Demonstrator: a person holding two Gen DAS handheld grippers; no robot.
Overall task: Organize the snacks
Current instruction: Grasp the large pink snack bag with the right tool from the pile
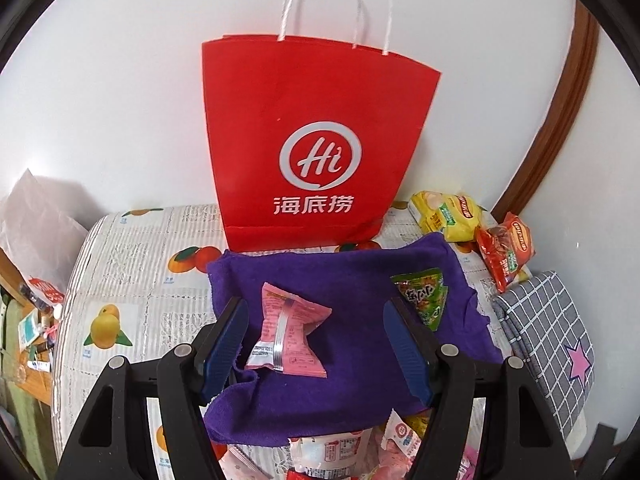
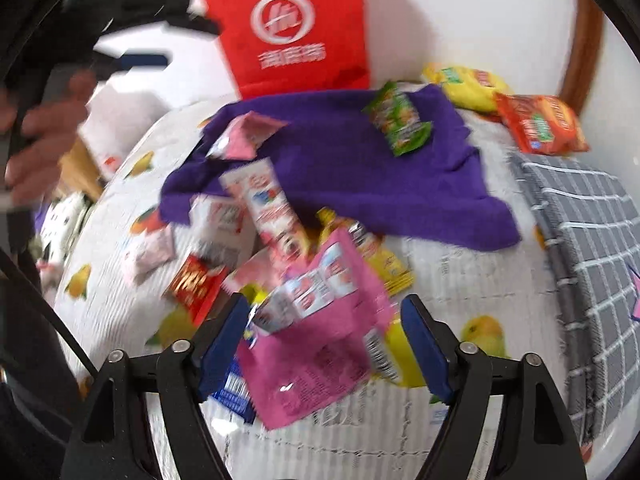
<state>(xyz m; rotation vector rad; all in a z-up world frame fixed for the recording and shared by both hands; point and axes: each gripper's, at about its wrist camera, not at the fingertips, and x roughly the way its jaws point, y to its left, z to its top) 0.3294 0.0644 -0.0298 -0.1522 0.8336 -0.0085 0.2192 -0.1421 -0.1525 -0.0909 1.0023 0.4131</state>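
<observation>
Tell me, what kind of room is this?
Probably a home, not a lab: a table under a fruit-print cloth against a plain wall, a red Haidilao takeaway bag, and loose snack packets on a purple towel.

Red paper bag (image 1: 312, 140): white "Hi" logo, "海底捞" beneath.

Your left wrist camera sits low and close over the purple towel (image 1: 340, 320), facing the upright red bag (image 1: 312, 140) at the wall. Your right wrist camera looks from further back and to the right, angled down on the snack pile (image 2: 288, 280). Both views share the towel, the bag, and the checked cloth (image 2: 592, 272).
</observation>
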